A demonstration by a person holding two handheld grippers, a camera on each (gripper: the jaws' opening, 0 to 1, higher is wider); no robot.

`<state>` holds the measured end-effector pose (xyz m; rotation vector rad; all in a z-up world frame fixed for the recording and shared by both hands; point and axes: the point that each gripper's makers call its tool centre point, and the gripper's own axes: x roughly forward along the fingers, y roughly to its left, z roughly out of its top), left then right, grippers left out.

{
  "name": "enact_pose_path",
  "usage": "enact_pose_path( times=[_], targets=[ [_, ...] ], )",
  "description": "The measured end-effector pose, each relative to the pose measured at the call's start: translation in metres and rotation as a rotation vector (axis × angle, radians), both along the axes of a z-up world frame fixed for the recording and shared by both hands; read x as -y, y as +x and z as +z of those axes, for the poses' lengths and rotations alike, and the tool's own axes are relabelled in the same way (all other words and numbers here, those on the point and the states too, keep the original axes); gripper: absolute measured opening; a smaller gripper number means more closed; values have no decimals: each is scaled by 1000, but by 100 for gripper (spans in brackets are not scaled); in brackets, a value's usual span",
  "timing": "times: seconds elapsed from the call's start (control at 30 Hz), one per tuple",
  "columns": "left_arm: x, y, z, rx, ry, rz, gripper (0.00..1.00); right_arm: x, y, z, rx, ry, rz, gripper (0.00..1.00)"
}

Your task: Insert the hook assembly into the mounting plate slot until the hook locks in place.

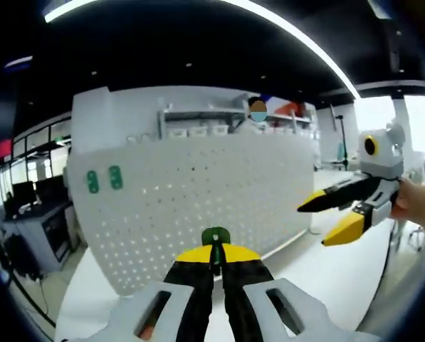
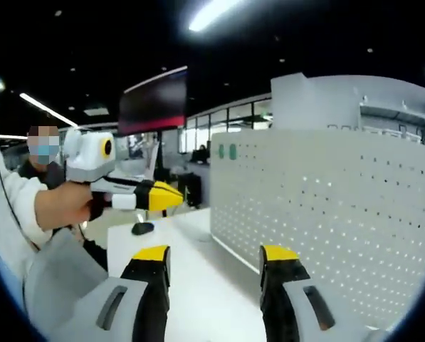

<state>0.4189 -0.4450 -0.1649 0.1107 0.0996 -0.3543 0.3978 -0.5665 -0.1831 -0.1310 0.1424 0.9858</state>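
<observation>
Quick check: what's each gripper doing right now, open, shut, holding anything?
Left gripper: shut on the green hook, facing the white pegboard.
Right gripper: open, holding nothing.

The mounting plate (image 1: 198, 192) is a white pegboard panel with rows of small holes, standing upright on the white surface (image 1: 326, 278). In the left gripper view it spans the middle of the picture, with two green pieces (image 1: 103, 179) fixed side by side near its top corner at about 10 o'clock. In the right gripper view the same panel (image 2: 326, 214) takes up the right half, its green pieces (image 2: 227, 151) at its top left corner. The hook assembly (image 1: 216, 242) is a small green part, pinched between the yellow tips of the left hand-held gripper (image 1: 216, 258) at 6 o'clock, in front of the panel's lower part; whether it touches the panel cannot be told.
</observation>
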Motion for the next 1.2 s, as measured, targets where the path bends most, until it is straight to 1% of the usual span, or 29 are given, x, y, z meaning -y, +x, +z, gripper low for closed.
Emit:
enact_pose_path(
  times=[0.1, 0.2, 0.27, 0.4, 0.5, 0.7, 0.83, 0.97, 1.2],
  targets=[
    [-6, 10, 7, 16, -2, 24, 3, 5, -1, -3, 8, -14, -8, 55],
    [-13, 20, 11, 15, -25, 39, 3, 8, -1, -5, 16, -27, -10, 62],
    [-14, 24, 12, 14, -31, 43, 3, 10, -2, -6, 18, -35, 0, 64],
    [-15, 33, 13, 6, -34, 50, 3, 14, -2, -2, 32, -33, 13, 73],
    [-18, 38, 19, 18, -43, 68, 3, 17, -2, 1, 42, -28, 17, 77],
    [-24, 49, 28, 40, -58, 111, 3, 20, -2, -1, 40, -24, 26, 80],
    [-30, 63, 41, 74, -65, 144, 3, 22, -1, -1, 42, -27, 27, 81],
    [-36, 81, 53, 108, -55, 179, 3, 26, 2, 3, 43, -9, 19, 80],
    [-46, 103, 64, 130, -70, 223, 3, 30, 5, 11, 58, -1, 16, 81]
  ],
)
